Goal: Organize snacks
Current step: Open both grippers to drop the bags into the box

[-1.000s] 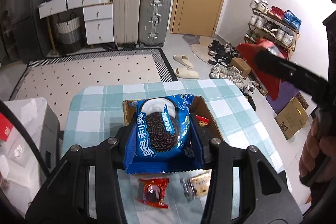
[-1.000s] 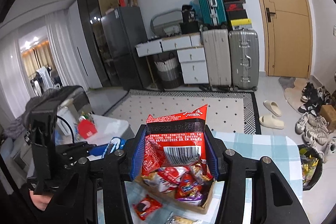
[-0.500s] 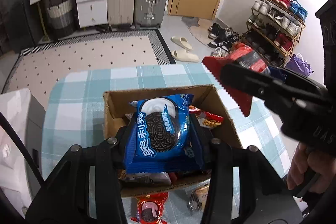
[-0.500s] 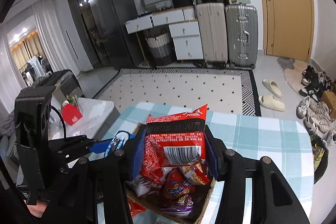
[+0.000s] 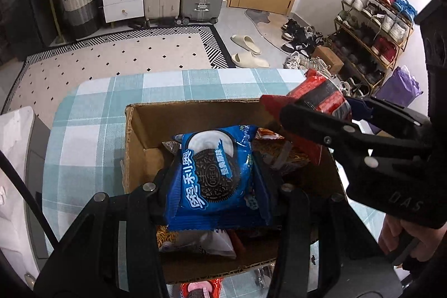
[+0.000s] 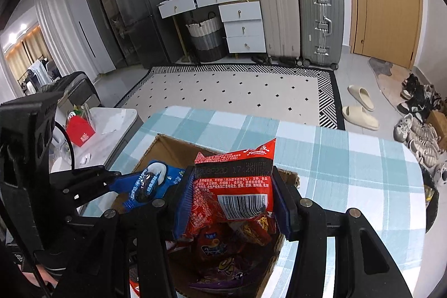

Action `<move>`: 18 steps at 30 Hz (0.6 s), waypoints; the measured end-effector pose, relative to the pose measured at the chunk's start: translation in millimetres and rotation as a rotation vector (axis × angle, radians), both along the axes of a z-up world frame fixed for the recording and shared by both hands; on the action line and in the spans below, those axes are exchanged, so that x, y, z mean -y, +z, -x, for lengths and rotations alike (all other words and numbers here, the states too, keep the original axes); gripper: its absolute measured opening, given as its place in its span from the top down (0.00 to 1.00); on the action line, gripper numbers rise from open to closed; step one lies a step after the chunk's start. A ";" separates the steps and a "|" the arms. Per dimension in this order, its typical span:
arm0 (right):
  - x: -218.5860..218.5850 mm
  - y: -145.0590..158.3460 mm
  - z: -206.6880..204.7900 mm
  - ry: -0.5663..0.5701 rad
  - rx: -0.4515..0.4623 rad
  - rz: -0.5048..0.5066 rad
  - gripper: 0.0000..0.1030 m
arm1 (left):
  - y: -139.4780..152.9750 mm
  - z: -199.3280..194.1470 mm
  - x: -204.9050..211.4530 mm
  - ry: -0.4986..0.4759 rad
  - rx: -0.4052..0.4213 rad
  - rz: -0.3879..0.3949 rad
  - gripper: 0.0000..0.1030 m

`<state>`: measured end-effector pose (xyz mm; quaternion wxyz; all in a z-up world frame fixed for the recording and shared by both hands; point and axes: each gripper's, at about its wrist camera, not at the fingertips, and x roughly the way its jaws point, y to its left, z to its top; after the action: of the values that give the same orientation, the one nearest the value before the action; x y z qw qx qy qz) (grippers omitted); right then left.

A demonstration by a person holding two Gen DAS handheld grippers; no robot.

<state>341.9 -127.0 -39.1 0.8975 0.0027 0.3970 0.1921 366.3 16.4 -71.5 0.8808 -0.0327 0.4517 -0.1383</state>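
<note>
My left gripper [image 5: 215, 180] is shut on a blue Oreo packet [image 5: 213, 175] and holds it over the open cardboard box [image 5: 134, 136] on the checked table. The packet also shows in the right wrist view [image 6: 148, 185]. My right gripper [image 6: 232, 192] is shut on a red snack packet [image 6: 237, 186] with a barcode, held over the right side of the box [image 6: 156, 147]. That red packet also shows in the left wrist view [image 5: 315, 102]. Several snack packets lie inside the box [image 6: 223, 253].
A small red snack packet [image 5: 195, 291] lies on the teal checked tablecloth [image 5: 92, 113] in front of the box. A white side table [image 6: 111, 122] with a red carton stands left of the table. Suitcases, drawers and a shoe rack stand further off.
Both grippers have moved forward and down over the box with their packets. The box now fills the lower middle of both views, and the grippers are closer together.
</note>
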 end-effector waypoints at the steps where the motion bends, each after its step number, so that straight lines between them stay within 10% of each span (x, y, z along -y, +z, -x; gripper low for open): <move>1: 1.3 -1.7 0.8 0.000 -0.004 0.000 0.51 | -0.6 -0.6 0.1 0.008 -0.004 -0.001 0.59; 18: -5.7 -1.4 5.1 0.004 -0.028 0.004 0.43 | 19.2 21.3 -13.0 0.039 0.036 -0.019 0.44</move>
<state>336.8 -121.3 -40.5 0.8914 0.0028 0.4099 0.1933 345.0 29.4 -52.3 0.8916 -0.0308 0.4362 -0.1177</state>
